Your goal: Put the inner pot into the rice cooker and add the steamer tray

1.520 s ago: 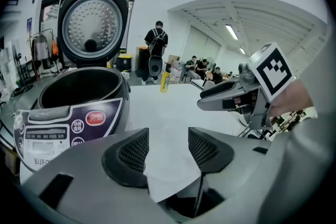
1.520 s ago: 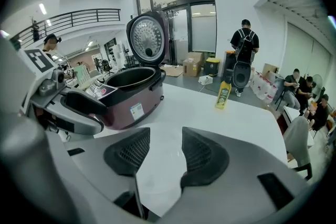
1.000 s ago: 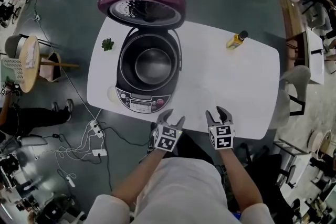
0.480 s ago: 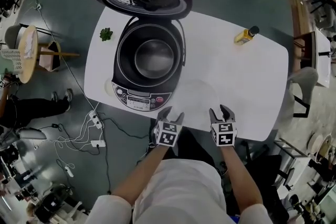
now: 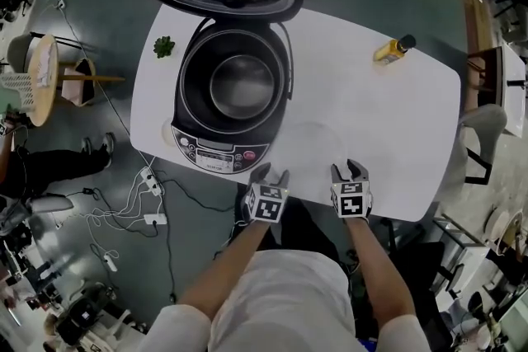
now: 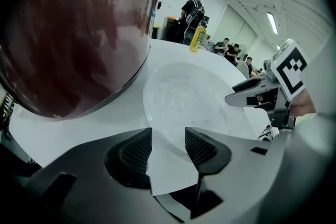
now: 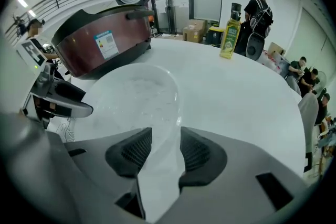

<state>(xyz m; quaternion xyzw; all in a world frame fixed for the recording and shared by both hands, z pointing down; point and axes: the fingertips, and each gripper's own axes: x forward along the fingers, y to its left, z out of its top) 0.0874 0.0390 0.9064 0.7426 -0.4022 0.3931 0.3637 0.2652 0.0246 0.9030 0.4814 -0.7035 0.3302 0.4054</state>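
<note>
Left gripper (image 5: 271, 172) and right gripper (image 5: 346, 169), jaws apart but just narrowed with nothing pinched yet, sit equally near the clear steamer tray (image 5: 312, 151), which lies flat on the table (image 5: 388, 119) at the left's 1 o'clock and the right's 11 o'clock.

Nothing legible: the blue sticker (image 7: 106, 43) on the cooker (image 7: 84, 60), its panel (image 5: 218, 153) print and the bottle (image 7: 229, 34) label are too small.

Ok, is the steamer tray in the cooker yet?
Out. The steamer tray lies flat on the table, beside the open rice cooker.
</note>
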